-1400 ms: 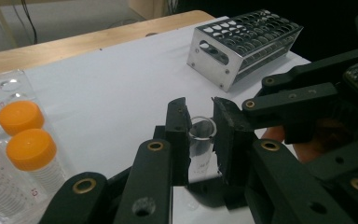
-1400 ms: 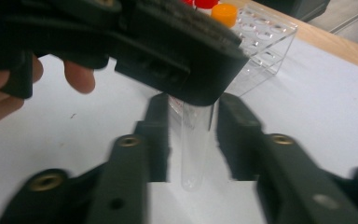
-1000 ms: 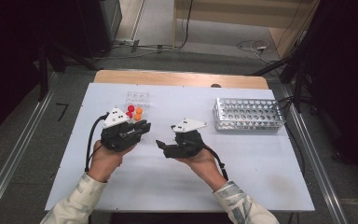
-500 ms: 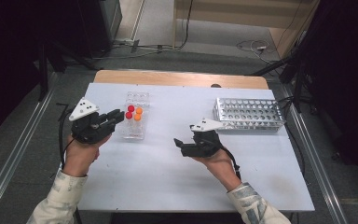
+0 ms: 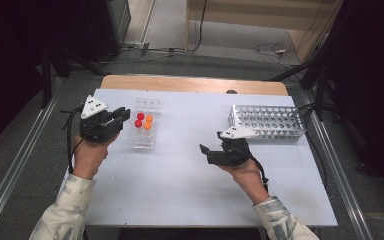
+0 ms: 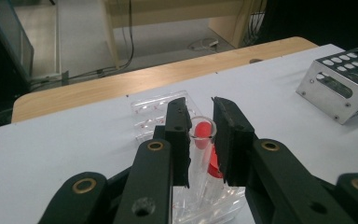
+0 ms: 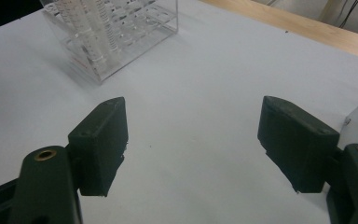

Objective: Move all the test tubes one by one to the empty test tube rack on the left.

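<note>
High view: white table [image 5: 180, 190], metal rack [image 5: 268, 121] far right, clear rack [image 5: 144, 131] w/ red/orange caps, right gripper [image 5: 206, 150] mid-table. Left gripper view: left gripper [image 6: 200, 140] clamped on clear tube [image 6: 199, 154], red-capped tube [image 6: 213, 173] beside it. Right gripper view: jaws wide apart, nothing between.

Two racks stand on the white surface [image 5: 180, 175]: one clear plastic tube rack [image 5: 144, 131] and one perforated metal rack [image 5: 267, 122]. The clear rack holds four capped tubes, two with red caps [image 5: 139, 119] and two with orange caps [image 5: 148, 122]. Two hand-held grippers: left gripper [image 5: 116, 117], right gripper [image 5: 206, 151].
</note>
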Demonstrator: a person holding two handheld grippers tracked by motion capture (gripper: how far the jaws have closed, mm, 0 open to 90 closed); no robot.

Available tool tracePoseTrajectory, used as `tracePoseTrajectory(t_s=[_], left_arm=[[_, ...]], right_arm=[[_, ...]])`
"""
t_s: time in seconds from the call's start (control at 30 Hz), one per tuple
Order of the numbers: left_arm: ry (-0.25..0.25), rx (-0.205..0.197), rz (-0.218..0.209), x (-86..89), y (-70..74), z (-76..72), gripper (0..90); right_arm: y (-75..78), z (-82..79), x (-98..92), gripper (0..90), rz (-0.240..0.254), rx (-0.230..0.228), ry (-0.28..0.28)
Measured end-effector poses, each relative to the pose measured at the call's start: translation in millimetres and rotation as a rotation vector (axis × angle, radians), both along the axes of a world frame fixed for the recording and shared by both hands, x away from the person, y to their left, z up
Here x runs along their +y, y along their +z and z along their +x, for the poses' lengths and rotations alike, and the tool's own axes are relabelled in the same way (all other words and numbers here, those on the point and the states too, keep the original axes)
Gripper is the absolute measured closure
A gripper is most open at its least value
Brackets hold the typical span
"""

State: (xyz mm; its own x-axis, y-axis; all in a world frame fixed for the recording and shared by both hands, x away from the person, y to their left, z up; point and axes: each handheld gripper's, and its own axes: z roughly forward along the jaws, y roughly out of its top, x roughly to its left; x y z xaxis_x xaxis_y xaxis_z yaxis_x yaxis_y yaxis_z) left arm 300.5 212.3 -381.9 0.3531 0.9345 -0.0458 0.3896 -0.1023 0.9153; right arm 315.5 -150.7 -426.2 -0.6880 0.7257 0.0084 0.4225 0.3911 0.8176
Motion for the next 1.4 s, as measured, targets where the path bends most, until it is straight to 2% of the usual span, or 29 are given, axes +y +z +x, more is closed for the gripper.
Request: tracePoseTrajectory(t_s=[0.13,0.77,1.0,1.2,1.4], left_arm=[[0.003,0.012,0.015,-1.6,-4.1,3.7,76.6],[0.000,0.069,0.023,-4.6,-25.4,11.3,75.3],[-0.001,0.069,-0.005,-2.0,-24.0,9.7,71.4],[-0.001,0.076,-0.051,3.6,-23.1,6.1,66.6],[-0.011,0.102,-0.105,10.2,-26.2,-4.5,51.6]], right_arm=[[-0.2,0.8,-1.5,23.2,-0.002,-0.001,-0.009],[0.5,0.3,-2.5,23.2,-0.002,-0.006,-0.011],[0.3,0.4,-3.4,23.2,-0.003,-0.005,-0.013],[1.3,0.4,-7.5,23.2,0.003,-0.009,-0.022],[-1.8,-0.5,-20.0,23.2,0.002,-0.006,-0.043]])
